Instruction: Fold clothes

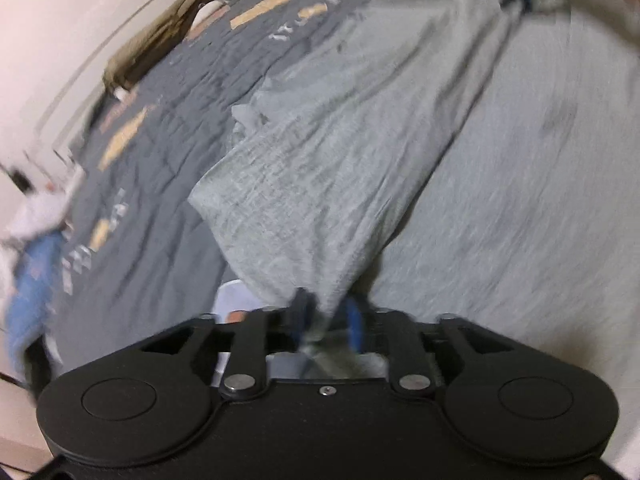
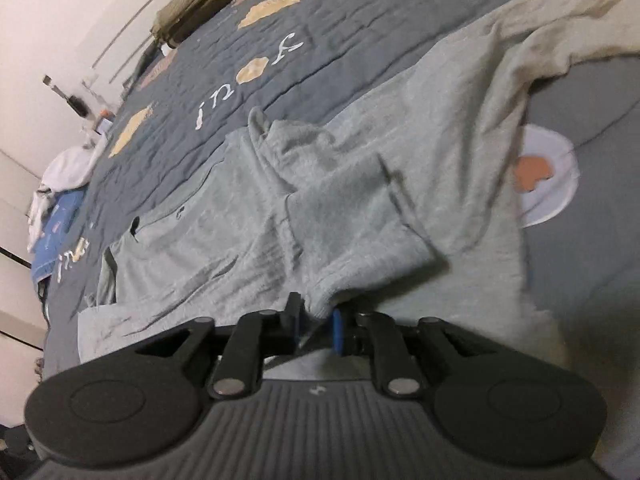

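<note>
Both grippers, left point(image 1: 326, 320) and right point(image 2: 316, 320), I've clamped on grey garment point(image 2: 340, 184) edges at lower centre; a flap doubles over mid-frame, the rest spread on the quilt point(image 2: 240, 40) beyond. Partly folded, I judge.

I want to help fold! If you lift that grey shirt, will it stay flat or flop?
Probably flop: the light grey knit shirt already sags and creases between the closed jaws. It looks light, since each gripper holds only a pinch. Likely not slippery on the dark grey quilt.
</note>
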